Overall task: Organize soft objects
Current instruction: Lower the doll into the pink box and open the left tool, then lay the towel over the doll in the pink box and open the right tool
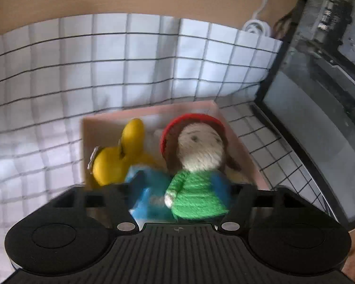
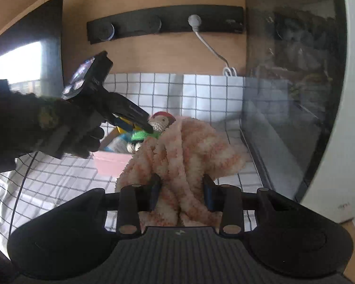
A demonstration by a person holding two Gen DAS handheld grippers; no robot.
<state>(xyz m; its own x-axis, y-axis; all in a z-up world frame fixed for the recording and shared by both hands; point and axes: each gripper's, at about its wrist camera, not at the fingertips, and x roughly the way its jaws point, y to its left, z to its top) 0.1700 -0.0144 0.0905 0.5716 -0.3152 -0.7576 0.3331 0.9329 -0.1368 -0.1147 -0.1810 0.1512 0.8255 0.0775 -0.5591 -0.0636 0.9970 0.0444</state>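
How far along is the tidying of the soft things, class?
Done: the yellow toy already lies in the pink box. In hand: the left gripper holds the doll over the box; the right gripper grips the fuzzy cloth. Left: releasing the doll and putting away the cloth.

— What is seen of the left gripper [image 2: 139, 124]?
— A matte black body and a black-gloved left hand [image 2: 82, 139]; a thin dark cable is seen below.

— And the right gripper [image 2: 181, 189]?
— Ribbed black housing, round caps, silver pivot screws, and what may be blue-lined fingers [image 2: 208, 193].
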